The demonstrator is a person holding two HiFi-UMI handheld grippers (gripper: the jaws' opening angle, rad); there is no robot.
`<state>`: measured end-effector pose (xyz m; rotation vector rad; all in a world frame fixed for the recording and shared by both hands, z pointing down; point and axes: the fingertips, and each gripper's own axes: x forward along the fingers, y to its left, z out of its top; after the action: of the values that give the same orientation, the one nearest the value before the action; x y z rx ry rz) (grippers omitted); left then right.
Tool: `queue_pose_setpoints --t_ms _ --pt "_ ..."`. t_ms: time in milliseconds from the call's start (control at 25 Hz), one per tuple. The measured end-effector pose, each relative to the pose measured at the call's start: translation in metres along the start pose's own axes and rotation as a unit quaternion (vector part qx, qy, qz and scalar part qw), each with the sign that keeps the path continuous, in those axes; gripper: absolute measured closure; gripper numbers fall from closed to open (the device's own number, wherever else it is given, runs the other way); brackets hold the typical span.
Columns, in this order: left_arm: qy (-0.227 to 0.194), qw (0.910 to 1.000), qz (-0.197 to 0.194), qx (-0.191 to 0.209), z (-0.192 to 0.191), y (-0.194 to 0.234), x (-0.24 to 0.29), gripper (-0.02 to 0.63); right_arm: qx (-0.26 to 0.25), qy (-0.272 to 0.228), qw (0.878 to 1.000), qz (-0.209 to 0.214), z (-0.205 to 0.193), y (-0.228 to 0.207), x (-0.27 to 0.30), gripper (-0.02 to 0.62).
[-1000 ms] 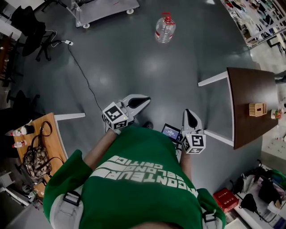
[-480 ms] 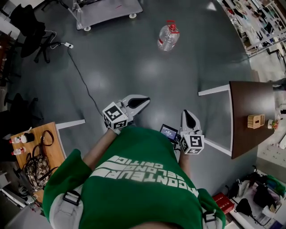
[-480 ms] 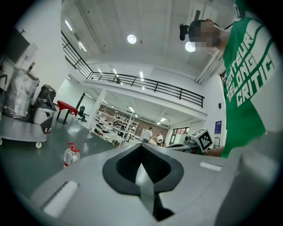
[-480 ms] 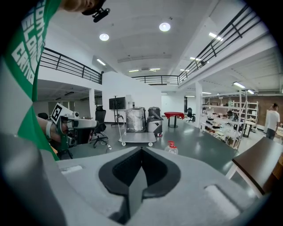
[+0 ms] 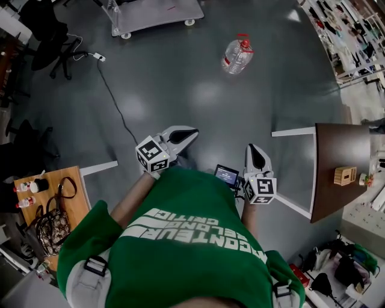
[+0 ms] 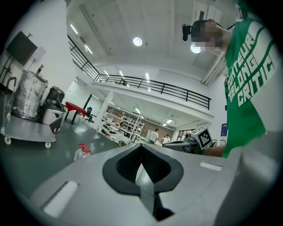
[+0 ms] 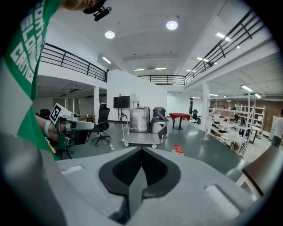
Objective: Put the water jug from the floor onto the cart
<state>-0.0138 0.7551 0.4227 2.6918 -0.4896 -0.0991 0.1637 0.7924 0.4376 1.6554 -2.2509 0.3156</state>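
**ITEM: WATER JUG, ON FLOOR, NOT YET COLLECTED**

Location: the jug (image 5: 237,55) stands on the grey floor, well ahead of the person and well apart from both grippers. The cart (image 5: 153,12) is further off to the left, with open floor between it and the jug.

Description: clear plastic body, red cap and red carry handle at the top. Fill level cannot be made out.

Handling (judged): likely heavy if full, with the weight low and liable to slosh. The walls look thin and would give under a hard squeeze. The smooth round body is slippery and probably too wide for a secure side grip.

Recommended hold: the red handle or the neck just below the cap, which are the stiffest parts. The second gripper should steady the body or support it from beneath during the lift.

Tools: left gripper (image 5: 191,132), fingers together, nothing between them. Right gripper (image 5: 252,148), fingers together, likewise empty.
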Motion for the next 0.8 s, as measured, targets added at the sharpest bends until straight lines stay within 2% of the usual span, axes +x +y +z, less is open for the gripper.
queue_pose_setpoints --t_ms 320,680,800 --pt "0.001 1.0 0.003 -0.008 0.003 0.024 -0.001 0.594 0.002 0.019 1.0 0.0 -0.005 0.005 0.015 0.603" --pt "0.001 0.9996 0.025 -0.011 0.008 0.044 0.026 0.594 0.004 0.013 1.0 0.019 0.0 -0.025 0.048 0.603" --pt "0.009 0.9997 0.021 -0.006 0.013 0.047 0.044 0.594 0.009 0.008 1.0 0.02 0.006 -0.041 0.058 0.603"
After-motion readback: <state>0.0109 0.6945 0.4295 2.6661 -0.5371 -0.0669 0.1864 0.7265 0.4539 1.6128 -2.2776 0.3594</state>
